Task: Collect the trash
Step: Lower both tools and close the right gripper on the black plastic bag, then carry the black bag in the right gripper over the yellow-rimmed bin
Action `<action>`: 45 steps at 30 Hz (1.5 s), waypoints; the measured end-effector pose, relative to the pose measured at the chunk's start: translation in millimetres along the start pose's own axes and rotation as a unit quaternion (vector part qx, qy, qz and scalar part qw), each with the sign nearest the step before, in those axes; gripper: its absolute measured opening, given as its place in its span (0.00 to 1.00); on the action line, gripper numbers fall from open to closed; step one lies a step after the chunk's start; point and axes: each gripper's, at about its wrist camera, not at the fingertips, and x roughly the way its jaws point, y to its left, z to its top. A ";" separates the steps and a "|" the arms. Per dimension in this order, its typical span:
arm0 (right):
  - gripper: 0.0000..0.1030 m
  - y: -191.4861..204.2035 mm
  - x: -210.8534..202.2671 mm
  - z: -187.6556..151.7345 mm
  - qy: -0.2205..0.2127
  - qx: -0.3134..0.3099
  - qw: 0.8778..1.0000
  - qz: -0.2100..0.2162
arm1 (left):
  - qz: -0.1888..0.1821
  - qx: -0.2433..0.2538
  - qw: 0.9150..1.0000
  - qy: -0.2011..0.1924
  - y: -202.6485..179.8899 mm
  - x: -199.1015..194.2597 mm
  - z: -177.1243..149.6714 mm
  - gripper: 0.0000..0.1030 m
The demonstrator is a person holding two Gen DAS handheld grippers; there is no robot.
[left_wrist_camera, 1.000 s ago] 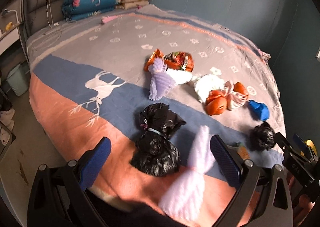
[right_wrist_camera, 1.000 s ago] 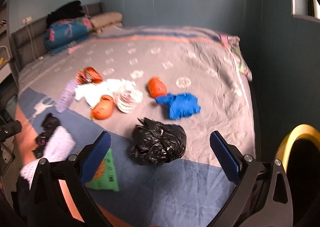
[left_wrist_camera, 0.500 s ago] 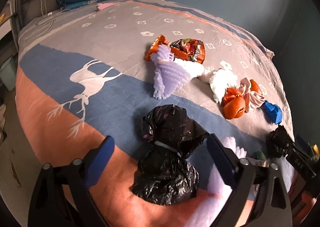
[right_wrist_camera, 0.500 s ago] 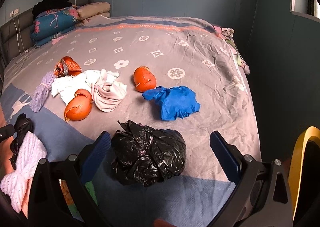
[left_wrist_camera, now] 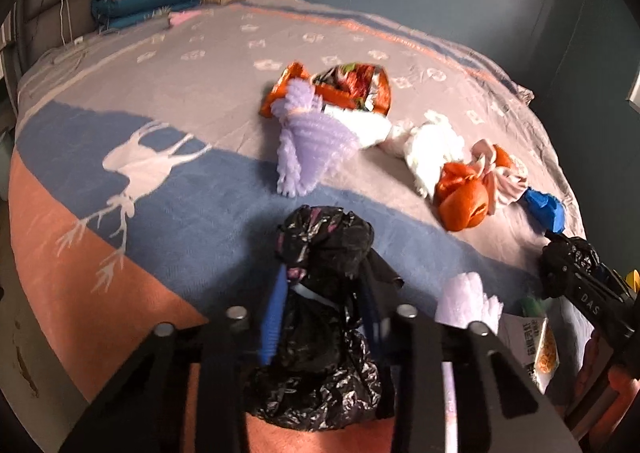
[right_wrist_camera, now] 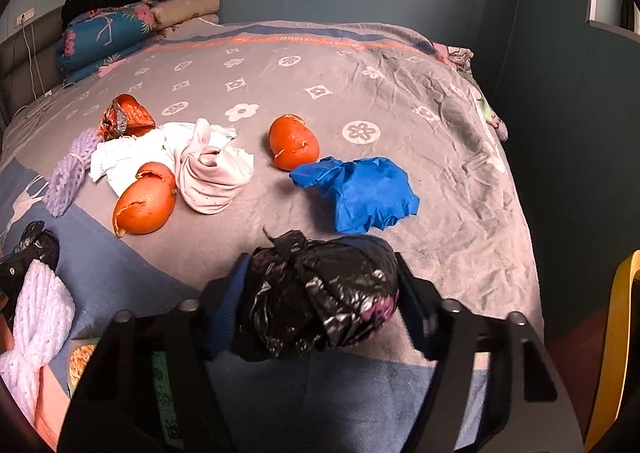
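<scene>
On my left wrist view, the left hand-held gripper (left_wrist_camera: 324,293) has its jaws closing around the tied neck of a black trash bag (left_wrist_camera: 320,325) lying on the bed (left_wrist_camera: 168,85), near the blue and orange bands of the cover; the blue pads sit against the bag's waist on both sides. This view alone shows me the bag's pinched middle and its lower bulge.

My right wrist view gives me the right hand-held gripper (right_wrist_camera: 320,289), jaws closing on a second, rounder black bag (right_wrist_camera: 320,297), which fills the gap between the pads on the grey part of the cover. From here I can see what the left camera only catches partly: two orange peel halves (right_wrist_camera: 146,203), a crumpled blue glove (right_wrist_camera: 360,193), a knotted pink cloth (right_wrist_camera: 212,173) and white tissue (right_wrist_camera: 124,157), spread well beyond the bag.

The left view shows the orange snack wrapper (left_wrist_camera: 352,85) more fully, with a lilac knitted piece (left_wrist_camera: 308,141) in front of it. Only the right view shows a yellow rim (right_wrist_camera: 618,333) at its right edge. Both show a pale knitted bow (right_wrist_camera: 36,329) between the two grippers.
</scene>
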 end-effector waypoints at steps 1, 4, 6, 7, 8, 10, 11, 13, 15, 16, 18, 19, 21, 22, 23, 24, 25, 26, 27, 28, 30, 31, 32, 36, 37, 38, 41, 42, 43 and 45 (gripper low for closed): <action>0.57 -0.2 -0.8 0.1 -0.003 0.001 1.000 0.002 | -0.003 0.000 1.000 -0.008 -0.3 -2.4 0.0 0.25; 0.53 -1.4 -6.2 2.8 -0.015 0.008 1.000 0.008 | -0.011 -0.008 1.000 -0.024 1.9 -10.1 2.1 0.24; 0.53 -3.9 -16.0 7.6 -0.031 0.017 0.999 0.014 | -0.023 -0.022 0.999 -0.037 5.8 -18.2 4.8 0.23; 0.53 -4.2 -19.9 9.8 -0.036 0.019 0.999 0.015 | -0.023 -0.024 0.999 -0.042 5.8 -21.3 5.6 0.23; 0.53 -4.9 -24.8 12.4 -0.040 0.021 0.999 0.017 | -0.024 -0.026 0.998 -0.049 5.8 -25.9 6.9 0.23; 0.53 -7.1 -38.7 18.3 -0.051 0.027 0.998 0.027 | -0.030 -0.025 0.997 -0.066 4.6 -37.3 9.7 0.23; 0.53 -8.3 -48.1 21.8 -0.060 0.028 0.997 0.032 | -0.029 -0.023 0.996 -0.077 3.0 -44.0 11.2 0.23; 0.53 -9.5 -62.2 26.6 -0.074 0.029 0.996 0.038 | -0.028 -0.019 0.995 -0.098 -0.9 -58.6 14.7 0.23; 0.53 -11.3 -76.8 31.2 -0.085 0.032 0.995 0.047 | -0.038 -0.017 0.993 -0.114 -6.3 -74.5 18.9 0.23; 0.53 -13.2 -85.9 34.5 -0.090 0.036 0.994 0.056 | -0.038 -0.013 0.992 -0.123 -9.8 -81.4 20.5 0.23; 0.53 -17.0 -103.8 40.3 -0.100 0.041 0.992 0.067 | -0.041 -0.004 0.990 -0.137 -15.6 -92.8 22.4 0.23; 0.53 -18.6 -110.9 42.3 -0.105 0.042 0.991 0.071 | -0.044 0.004 0.988 -0.149 -21.7 -102.3 23.7 0.23; 0.53 -23.2 -130.4 47.8 -0.117 0.042 0.989 0.081 | -0.051 0.013 0.985 -0.163 -30.8 -116.2 24.9 0.23; 0.53 -23.6 -137.2 48.7 -0.121 0.040 0.988 0.083 | -0.055 0.015 0.984 -0.167 -33.8 -121.1 25.3 0.23; 0.53 -25.8 -147.1 51.1 -0.126 0.036 0.988 0.086 | -0.061 0.017 0.983 -0.172 -38.3 -128.2 26.3 0.23; 0.53 -28.8 -156.1 53.1 -0.130 0.032 0.987 0.089 | -0.065 0.019 0.982 -0.175 -41.7 -132.7 26.0 0.23; 0.53 -30.6 -163.0 53.8 -0.133 0.030 0.987 0.090 | -0.069 0.020 0.981 -0.179 -46.4 -138.9 26.7 0.23; 0.53 -32.8 -170.1 54.8 -0.136 0.027 0.986 0.089 | -0.074 0.020 0.980 -0.181 -50.9 -144.6 27.2 0.23; 0.53 -38.3 -180.9 56.6 -0.138 0.025 0.986 0.089 | -0.079 0.020 0.980 -0.181 -54.2 -148.0 26.8 0.23; 0.53 -41.0 -187.4 57.2 -0.138 0.025 0.986 0.091 | -0.086 0.018 0.980 -0.181 -60.0 -154.0 27.8 0.23; 0.53 -49.7 -201.9 57.1 -0.142 0.025 0.985 0.090 | -0.088 0.022 0.979 -0.185 -70.9 -162.4 26.3 0.23; 0.53 -55.9 -210.6 56.5 -0.145 0.026 0.985 0.088 | -0.090 0.024 0.978 -0.187 -76.4 -166.9 24.9 0.23; 0.53 -62.9 -219.2 55.4 -0.149 0.028 0.985 0.085 | -0.092 0.026 0.978 -0.188 -80.6 -170.4 23.8 0.23; 0.53 -88.6 -249.9 48.1 -0.165 0.040 0.983 0.073 | -0.106 0.035 0.975 -0.191 -101.4 -187.1 19.4 0.23; 0.53 -93.9 -255.3 45.9 -0.168 0.042 0.982 0.070 | -0.111 0.039 0.974 -0.193 -107.1 -191.6 18.4 0.23; 0.53 -101.2 -262.0 43.9 -0.171 0.044 0.982 0.067 | -0.115 0.044 0.973 -0.196 -113.4 -196.3 17.3 0.23; 0.53 -112.9 -272.0 39.6 -0.172 0.052 0.981 0.066 | -0.123 0.056 0.970 -0.202 -128.7 -206.4 13.6 0.23; 0.53 -120.7 -277.0 36.5 -0.173 0.058 0.981 0.064 | -0.127 0.059 0.969 -0.202 -132.9 -209.3 12.9 0.23; 0.53 -124.6 -279.0 35.0 -0.174 0.061 0.981 0.063 | -0.130 0.063 0.968 -0.203 -138.3 -212.5 12.1 0.23; 0.53 -136.8 -285.2 29.9 -0.175 0.074 0.980 0.062 | -0.134 0.071 0.966 -0.207 -148.0 -218.4 10.0 0.23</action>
